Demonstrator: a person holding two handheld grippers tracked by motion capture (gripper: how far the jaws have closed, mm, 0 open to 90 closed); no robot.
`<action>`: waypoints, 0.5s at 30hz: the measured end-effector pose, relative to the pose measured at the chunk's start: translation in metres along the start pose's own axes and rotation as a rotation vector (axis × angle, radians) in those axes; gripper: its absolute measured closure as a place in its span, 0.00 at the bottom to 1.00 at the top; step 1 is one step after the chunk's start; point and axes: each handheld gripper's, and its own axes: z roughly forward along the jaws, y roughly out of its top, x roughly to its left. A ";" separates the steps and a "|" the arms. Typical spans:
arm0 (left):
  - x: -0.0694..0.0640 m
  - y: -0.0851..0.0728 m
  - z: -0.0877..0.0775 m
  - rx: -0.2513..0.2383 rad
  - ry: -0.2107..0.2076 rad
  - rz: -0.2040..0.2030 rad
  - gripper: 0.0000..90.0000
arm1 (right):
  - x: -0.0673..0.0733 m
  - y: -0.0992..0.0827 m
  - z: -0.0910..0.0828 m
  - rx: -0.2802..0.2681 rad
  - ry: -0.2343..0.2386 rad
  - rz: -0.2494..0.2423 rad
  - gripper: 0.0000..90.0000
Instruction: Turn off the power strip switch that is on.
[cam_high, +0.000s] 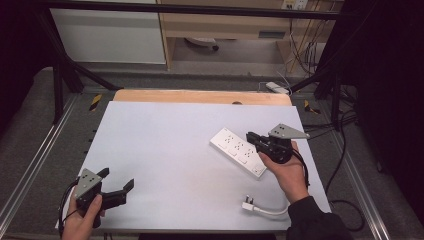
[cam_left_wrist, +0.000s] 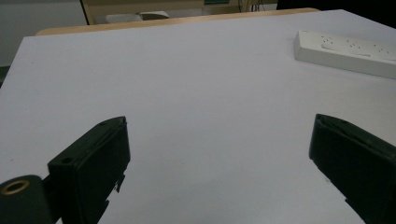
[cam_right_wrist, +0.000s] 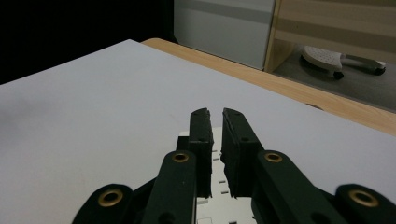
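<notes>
High view: power strip (cam_high: 238, 151) lies slantwise near the right edge of the table (cam_high: 165, 150), its plug (cam_high: 248, 203) and cord by the near right corner; right gripper (cam_high: 253, 138) hovers over the strip's near half, jaws nearly closed with a thin gap and nothing between them. Left gripper (cam_high: 119, 186) sits at the near left corner, jaws spread wide and empty, well apart from the strip. Judgement: the step looks like pressing or steadying the strip, so lower the right jaws squarely and keep them narrow

No text, label, brand or number can be read in any view. The white power strip (cam_high: 239, 151) carries only socket holes, and whatever marks it may bear are too small to tell.
</notes>
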 end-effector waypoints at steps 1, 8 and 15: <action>0.000 0.000 0.000 0.000 0.000 0.000 0.06 | 0.000 0.000 0.001 -0.001 0.001 -0.001 0.96; 0.000 0.000 0.000 0.000 -0.003 0.003 0.06 | 0.000 0.004 0.006 0.005 0.002 -0.004 0.99; 0.000 0.000 0.000 -0.001 -0.002 0.004 0.06 | 0.000 0.006 0.012 0.009 0.006 -0.002 1.00</action>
